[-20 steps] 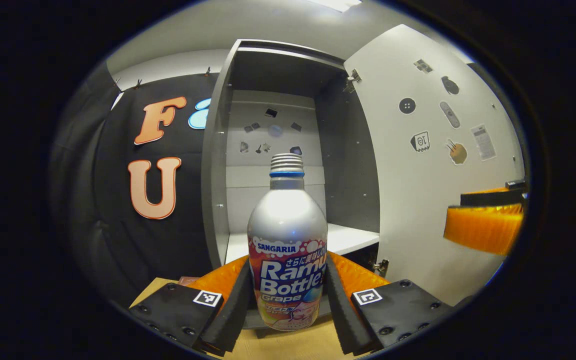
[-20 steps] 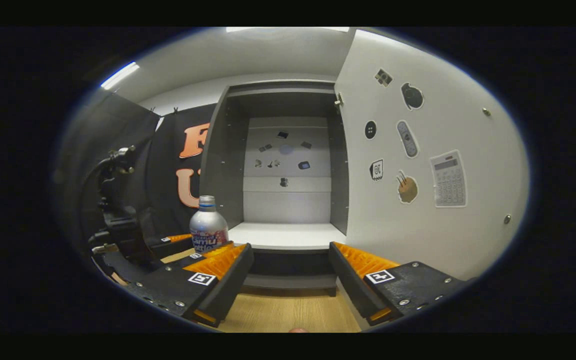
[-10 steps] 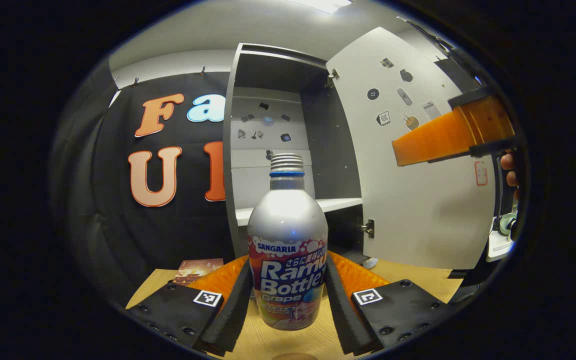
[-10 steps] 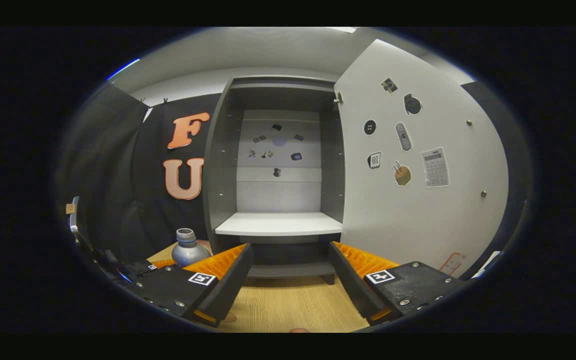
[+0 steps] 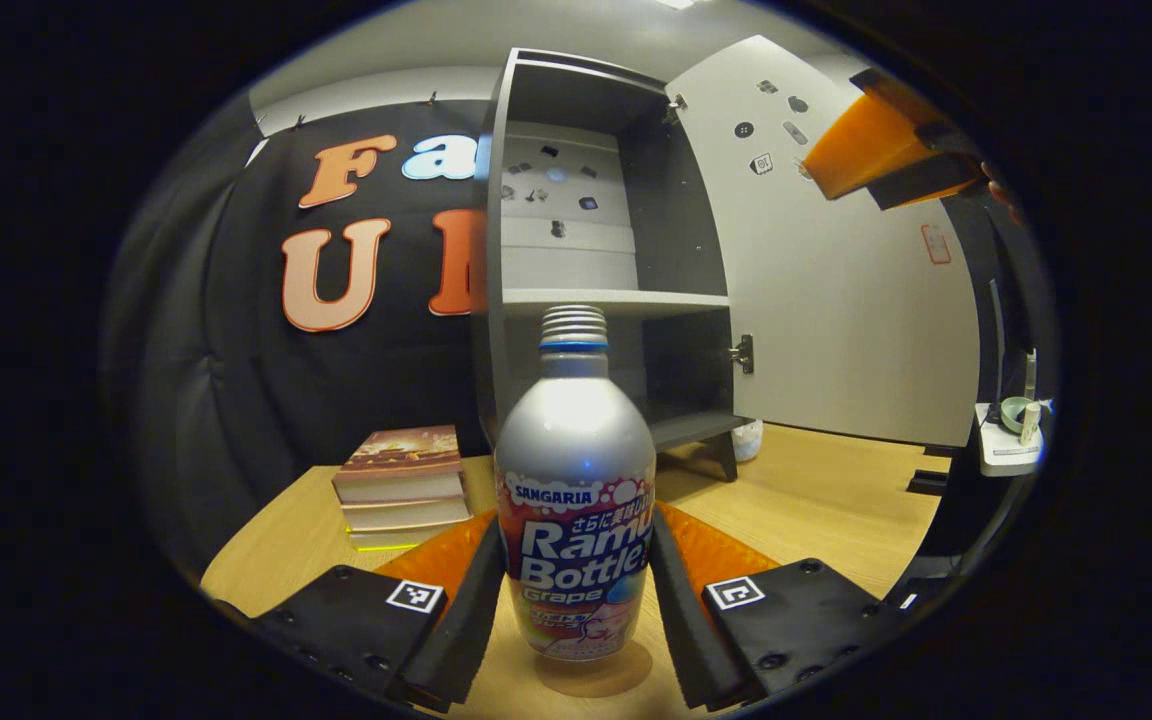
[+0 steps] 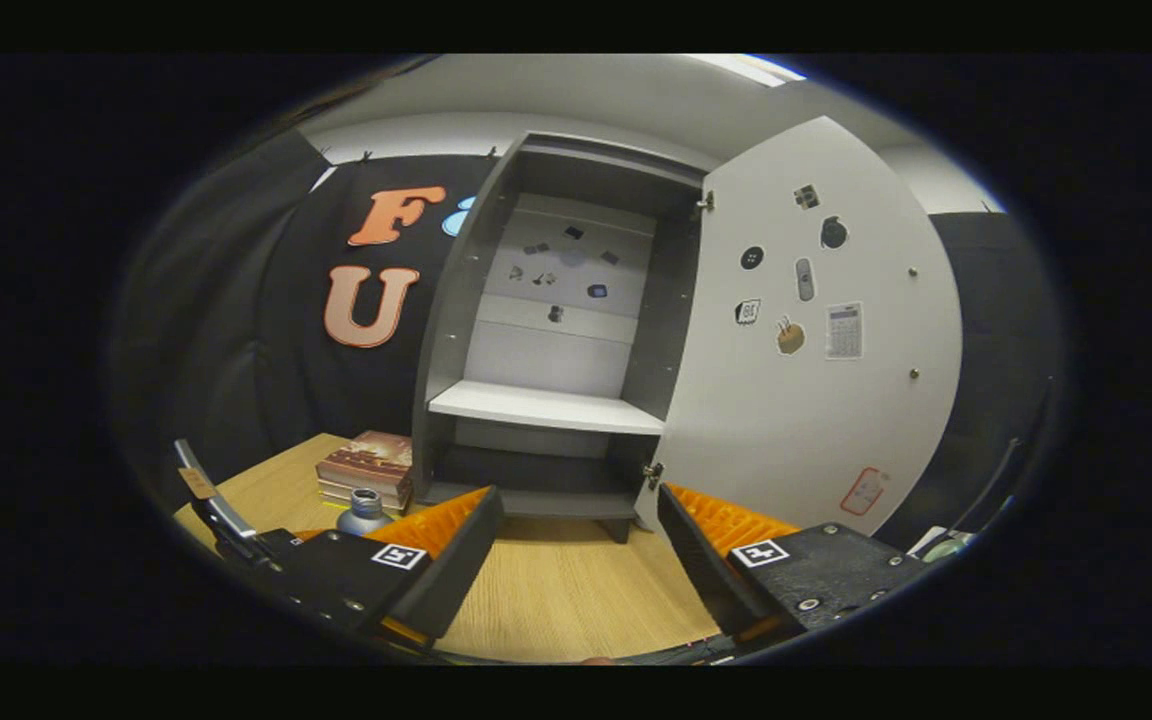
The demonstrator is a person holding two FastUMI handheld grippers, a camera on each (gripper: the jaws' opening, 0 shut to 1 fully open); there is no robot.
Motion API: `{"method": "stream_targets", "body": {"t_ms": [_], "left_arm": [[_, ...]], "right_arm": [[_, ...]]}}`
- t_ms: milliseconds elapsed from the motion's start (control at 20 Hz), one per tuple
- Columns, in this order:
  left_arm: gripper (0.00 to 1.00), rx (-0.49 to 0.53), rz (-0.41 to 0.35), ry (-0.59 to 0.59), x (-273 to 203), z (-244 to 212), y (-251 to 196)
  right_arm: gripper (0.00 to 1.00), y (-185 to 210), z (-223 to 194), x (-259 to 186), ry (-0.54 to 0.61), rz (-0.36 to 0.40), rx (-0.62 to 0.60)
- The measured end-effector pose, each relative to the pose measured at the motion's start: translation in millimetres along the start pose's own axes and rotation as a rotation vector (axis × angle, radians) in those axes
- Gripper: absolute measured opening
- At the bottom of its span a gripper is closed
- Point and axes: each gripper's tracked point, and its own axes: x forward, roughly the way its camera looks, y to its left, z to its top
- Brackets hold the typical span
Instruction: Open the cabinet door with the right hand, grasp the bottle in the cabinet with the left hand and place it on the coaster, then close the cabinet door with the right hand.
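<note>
A silver bottle (image 5: 576, 470) with a ribbed screw top stands upright between the fingers of my left gripper (image 5: 576, 528), which is shut on its labelled lower half. Just under its base lies a round brown coaster (image 5: 596, 680) on the wooden table; I cannot tell whether they touch. The grey cabinet (image 5: 596, 250) stands behind with its white door (image 5: 836, 300) swung wide open. In the right gripper view my right gripper (image 6: 578, 497) is open and holds nothing, facing the cabinet (image 6: 546, 400) and its door (image 6: 816, 400). The bottle's top (image 6: 364, 508) shows at lower left.
A stack of books (image 5: 401, 480) lies on the table left of the cabinet, also the books (image 6: 366, 465) in the right gripper view. One finger of the right gripper (image 5: 866, 145) hangs high at the upper right. A small white stand (image 5: 1006, 440) with oddments sits far right.
My left gripper has carried the bottle back from the cabinet and down to just over the coaster. My right gripper has drawn back from the cabinet, still open.
</note>
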Motion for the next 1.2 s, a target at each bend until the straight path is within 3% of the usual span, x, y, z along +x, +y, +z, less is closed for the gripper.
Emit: {"method": "stream_targets", "body": {"t_ms": [500,1200], "left_arm": [[0.81,-0.077,0.055,0.131,16,-63,-1],[0.85,-0.027,0.064,0.167,0,-67,-3]], "right_arm": [[0.95,-15,-27,15,0.089,-0.008,0.061],[0.95,-6,-20,10,0.061,0.039,0.049]]}}
